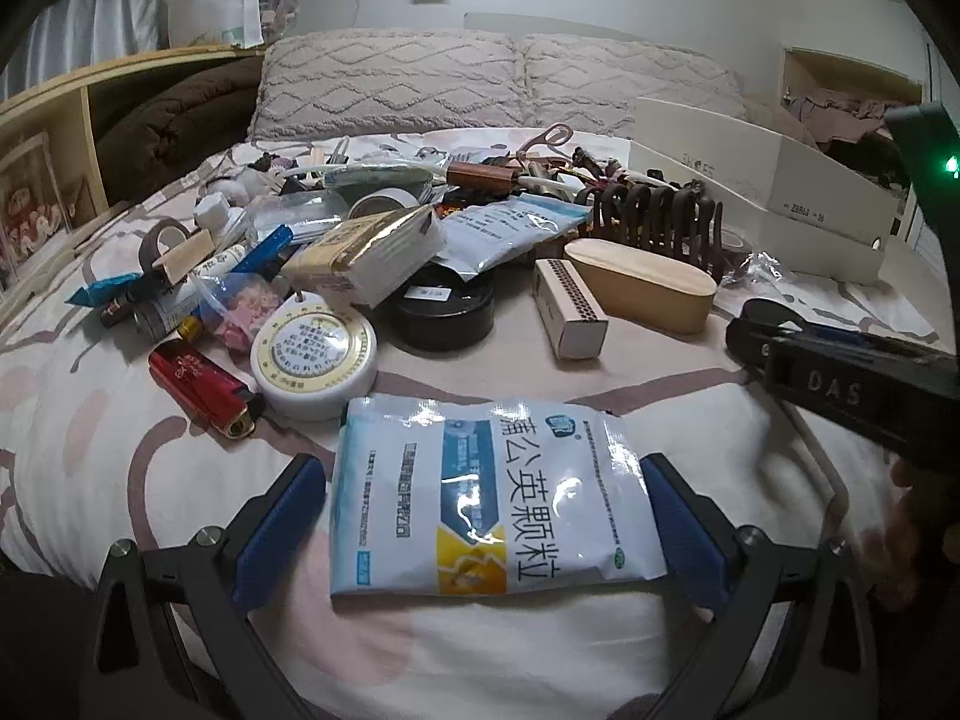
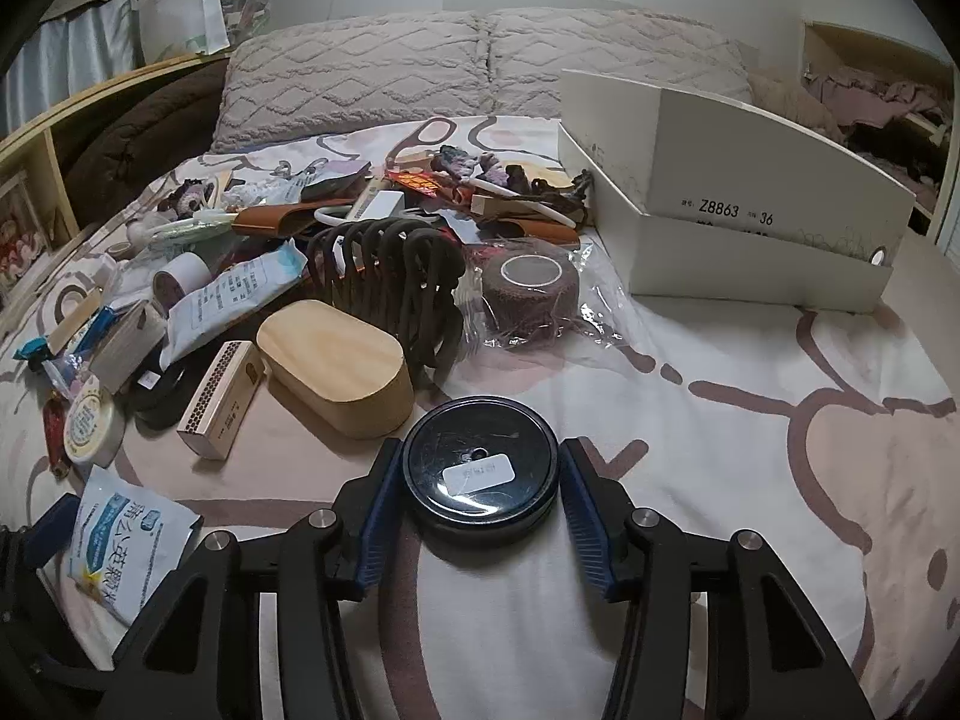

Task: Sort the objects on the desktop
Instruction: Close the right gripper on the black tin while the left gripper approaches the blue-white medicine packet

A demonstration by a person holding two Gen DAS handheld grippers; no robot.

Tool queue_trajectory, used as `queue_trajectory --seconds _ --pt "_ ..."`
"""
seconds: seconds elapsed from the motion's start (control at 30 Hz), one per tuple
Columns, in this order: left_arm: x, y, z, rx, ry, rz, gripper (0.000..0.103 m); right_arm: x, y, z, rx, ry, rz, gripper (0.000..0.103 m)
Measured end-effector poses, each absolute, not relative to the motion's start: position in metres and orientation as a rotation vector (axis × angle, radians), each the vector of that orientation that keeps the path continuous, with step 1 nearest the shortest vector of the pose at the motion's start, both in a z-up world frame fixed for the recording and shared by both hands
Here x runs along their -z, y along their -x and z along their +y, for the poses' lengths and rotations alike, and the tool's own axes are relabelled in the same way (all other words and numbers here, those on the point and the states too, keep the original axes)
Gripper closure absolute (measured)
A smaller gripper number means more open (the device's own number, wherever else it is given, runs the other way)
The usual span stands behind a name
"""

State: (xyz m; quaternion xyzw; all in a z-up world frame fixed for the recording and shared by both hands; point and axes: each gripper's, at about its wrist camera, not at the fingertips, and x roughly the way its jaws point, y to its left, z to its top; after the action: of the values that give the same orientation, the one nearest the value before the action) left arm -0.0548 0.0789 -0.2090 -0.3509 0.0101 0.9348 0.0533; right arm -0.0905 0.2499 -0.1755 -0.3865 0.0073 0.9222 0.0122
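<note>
L gripper [image 1: 483, 516] straddles a white-blue sachet [image 1: 492, 498] w/ Chinese print, lying flat on the bedsheet [image 1: 180, 480]; blue pads [image 1: 282, 528] sit at its two side edges, the right pad touching, the left w/ a sliver of gap, so can't tell if it's actually clamped. R gripper [image 2: 480, 507] has its pads [image 2: 375, 516] against both sides of a black round tin [image 2: 479, 469] w/ a small white label, tin resting on the sheet, jaws narrow and closed on it. In the R view the sachet [image 2: 120, 546] shows at bottom left, well apart from the tin. Behind both: a clutter pile. Wooden oval box [image 2: 339, 369] just beside a brown claw clip [image 2: 390, 282]; small matchbox-like carton [image 2: 219, 399] left of the oval box. Roll of brown wrap [image 2: 531, 294] in clear plastic, right of the clip. White shoebox [image 2: 750, 222] marked Z8863 36 at back right, near the pillows [image 2: 480, 60]. In the L view: red lighter [image 1: 204, 384] and round white tin [image 1: 315, 360] near the sachet's top-left corner; a second black tin [image 1: 441, 315] behind them, partly under another sachet [image 1: 510, 228]. R gripper body [image 1: 840, 372] at right edge of the L view.
</note>
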Motion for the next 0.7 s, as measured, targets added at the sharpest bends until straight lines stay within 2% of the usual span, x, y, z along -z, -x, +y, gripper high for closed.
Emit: queue_trajectory --seconds 0.4,0.7 --pt "0.2068 0.0565 0.0740 -2.817 1.125 -0.078 0.000 0.1791 0.0908 0.2426 -2.854 1.197 -0.088 0.051" --pt "0.2104 0.0557 0.0752 -2.831 1.102 -0.039 0.000 0.1795 0.0876 0.2398 -2.850 1.201 -0.129 0.051"
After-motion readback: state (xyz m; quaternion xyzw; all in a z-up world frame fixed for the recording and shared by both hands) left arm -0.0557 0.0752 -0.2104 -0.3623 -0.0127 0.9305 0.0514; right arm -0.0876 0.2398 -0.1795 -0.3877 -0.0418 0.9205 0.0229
